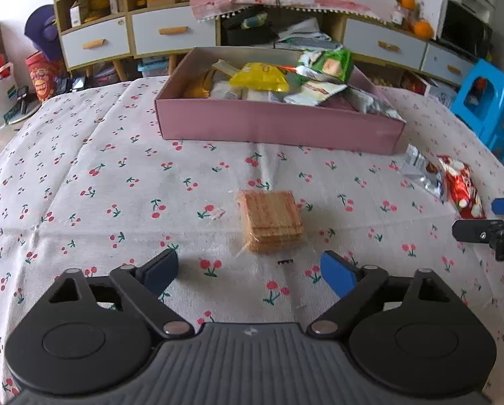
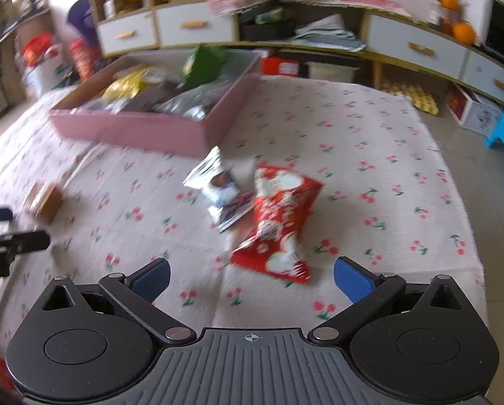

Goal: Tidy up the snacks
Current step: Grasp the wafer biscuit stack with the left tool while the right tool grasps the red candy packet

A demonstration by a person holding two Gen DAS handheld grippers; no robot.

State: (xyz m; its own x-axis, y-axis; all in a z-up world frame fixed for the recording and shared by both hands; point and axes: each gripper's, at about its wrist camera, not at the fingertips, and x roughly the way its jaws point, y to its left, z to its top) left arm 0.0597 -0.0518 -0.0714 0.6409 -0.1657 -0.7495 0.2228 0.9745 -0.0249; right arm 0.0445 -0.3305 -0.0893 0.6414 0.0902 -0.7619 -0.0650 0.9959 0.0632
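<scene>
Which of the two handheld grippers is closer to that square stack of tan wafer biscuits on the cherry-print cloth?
Left. The left gripper sits just short of the square stack of tan wafer biscuits, jaws open. The right gripper is off to the side, facing the red snack packet.

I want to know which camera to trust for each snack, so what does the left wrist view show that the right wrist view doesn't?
Only the left wrist view shows the wafer pack sharply, lying just ahead of the open left gripper, and a green packet clearly atop the pile.

Only the right wrist view shows the red packet whole, ahead of the open right gripper, and the silver packet touching it.

Both show the pink box of snacks and the cherry tablecloth.
</scene>
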